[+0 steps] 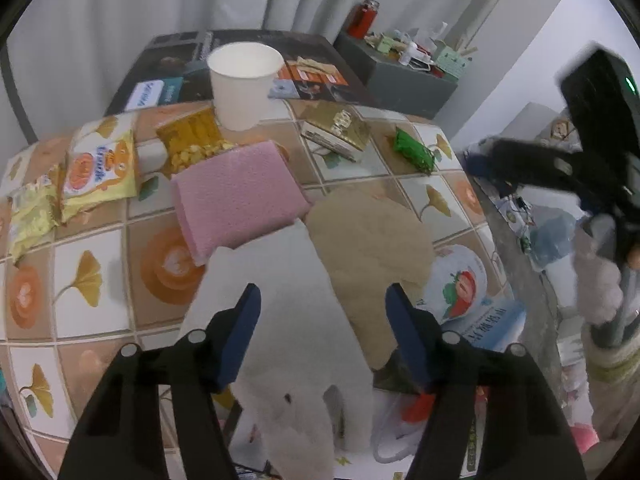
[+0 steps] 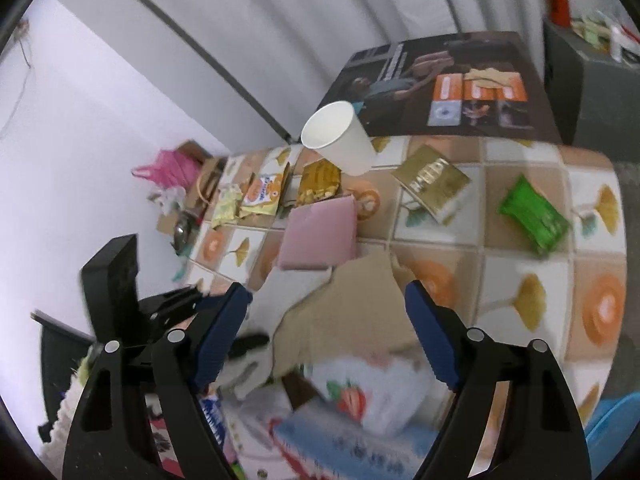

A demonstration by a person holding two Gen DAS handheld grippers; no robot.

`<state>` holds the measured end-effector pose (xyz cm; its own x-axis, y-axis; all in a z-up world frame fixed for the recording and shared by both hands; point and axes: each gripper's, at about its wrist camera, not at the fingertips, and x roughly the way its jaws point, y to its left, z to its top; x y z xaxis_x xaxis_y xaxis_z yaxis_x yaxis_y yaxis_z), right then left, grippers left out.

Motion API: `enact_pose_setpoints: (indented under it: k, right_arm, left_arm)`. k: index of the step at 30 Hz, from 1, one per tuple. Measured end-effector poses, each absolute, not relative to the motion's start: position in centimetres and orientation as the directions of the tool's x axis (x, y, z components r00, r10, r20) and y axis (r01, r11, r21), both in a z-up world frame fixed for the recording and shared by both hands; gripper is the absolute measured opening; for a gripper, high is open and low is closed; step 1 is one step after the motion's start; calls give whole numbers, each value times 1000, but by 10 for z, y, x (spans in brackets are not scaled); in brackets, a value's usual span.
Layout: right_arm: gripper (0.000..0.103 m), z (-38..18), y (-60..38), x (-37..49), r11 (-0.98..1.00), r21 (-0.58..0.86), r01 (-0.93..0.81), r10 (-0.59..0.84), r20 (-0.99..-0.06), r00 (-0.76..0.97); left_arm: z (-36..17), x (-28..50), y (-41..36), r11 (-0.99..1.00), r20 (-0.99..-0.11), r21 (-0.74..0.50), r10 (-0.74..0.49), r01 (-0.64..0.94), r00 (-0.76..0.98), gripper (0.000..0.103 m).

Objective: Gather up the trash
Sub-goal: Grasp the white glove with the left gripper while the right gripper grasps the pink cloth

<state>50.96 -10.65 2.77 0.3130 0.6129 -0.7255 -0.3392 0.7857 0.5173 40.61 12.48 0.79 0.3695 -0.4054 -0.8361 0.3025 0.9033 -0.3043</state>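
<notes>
My left gripper [image 1: 322, 334] is open and empty, low over a white paper piece [image 1: 288, 320] and a brown cardboard piece [image 1: 368, 248] on the tiled table [image 1: 92, 288]. My right gripper [image 2: 328, 340] is open and empty above the same cardboard [image 2: 352, 304]; it shows blurred at the right of the left wrist view. Trash on the table: a pink sponge [image 1: 236, 196] [image 2: 320, 236], a white paper cup [image 1: 245, 84] [image 2: 344, 140], a gold box [image 1: 336, 130] [image 2: 434, 182], a green wrapper [image 1: 414, 150] [image 2: 534, 212], yellow snack packets [image 1: 100, 168] [image 2: 264, 194], a popcorn bag [image 1: 192, 144].
A plastic bag with a strawberry print [image 1: 460, 284] [image 2: 360, 396] lies at the near table edge. A dark poster [image 1: 240, 60] [image 2: 440, 80] lies at the far side. A grey box [image 1: 404, 72] with clutter and a red bottle [image 1: 363, 18] stands behind. Bags lie on the floor at the right [image 1: 552, 236].
</notes>
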Motion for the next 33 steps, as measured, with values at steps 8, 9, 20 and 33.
enact_pose_setpoints:
  k: [8, 9, 20, 33]
  right_arm:
    - [78, -17, -58, 571, 798, 518, -309, 580, -799, 159]
    - [78, -21, -54, 575, 798, 522, -302, 580, -802, 146]
    - [78, -53, -5, 607, 843, 433, -319, 480, -873, 84]
    - [56, -61, 18, 608, 856, 378, -353, 429, -900, 76]
  left_arm:
    - [-6, 415, 124, 910, -851, -327, -401, 256, 339, 42]
    - [-7, 416, 126, 910, -851, -329, -401, 250, 339, 40]
    - [-12, 416, 147, 880, -816, -424, -474, 216, 332, 14]
    - [5, 413, 161, 853, -762, -469, -522, 229, 383, 11]
